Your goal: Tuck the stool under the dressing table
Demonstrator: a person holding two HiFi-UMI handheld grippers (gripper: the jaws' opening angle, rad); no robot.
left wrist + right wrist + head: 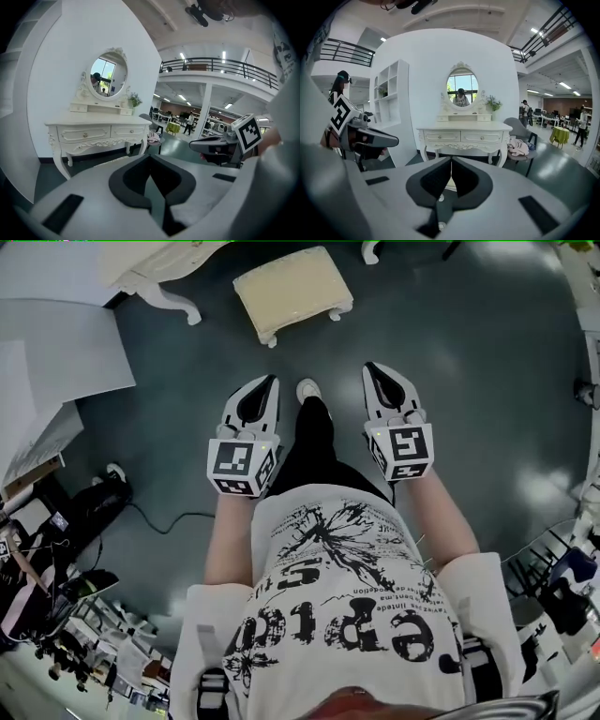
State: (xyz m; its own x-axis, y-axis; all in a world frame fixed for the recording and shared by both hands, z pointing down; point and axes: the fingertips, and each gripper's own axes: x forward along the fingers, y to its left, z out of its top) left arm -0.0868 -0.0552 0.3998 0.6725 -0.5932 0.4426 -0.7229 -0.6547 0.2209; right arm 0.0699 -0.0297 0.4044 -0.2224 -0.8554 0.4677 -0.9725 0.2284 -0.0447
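The cream padded stool [292, 292] stands on the dark floor ahead of me, out in the open to the right of the white dressing table [155, 268]. My left gripper [269, 381] and right gripper [372, 367] are held side by side at waist height, well short of the stool, both shut on nothing. In the left gripper view the dressing table [98, 133] with its oval mirror [108, 77] stands against the white wall, and a pale strip of the stool [110, 161] shows just above the jaws. The right gripper view faces the dressing table [461, 136] head on.
A grey chair [520, 145] with clothes on it stands to the right of the table. A white shelf unit [389, 117] is to its left. White panels [56, 343] and a black cable [159, 517] lie on the floor at the left. My shoe [307, 390] is between the grippers.
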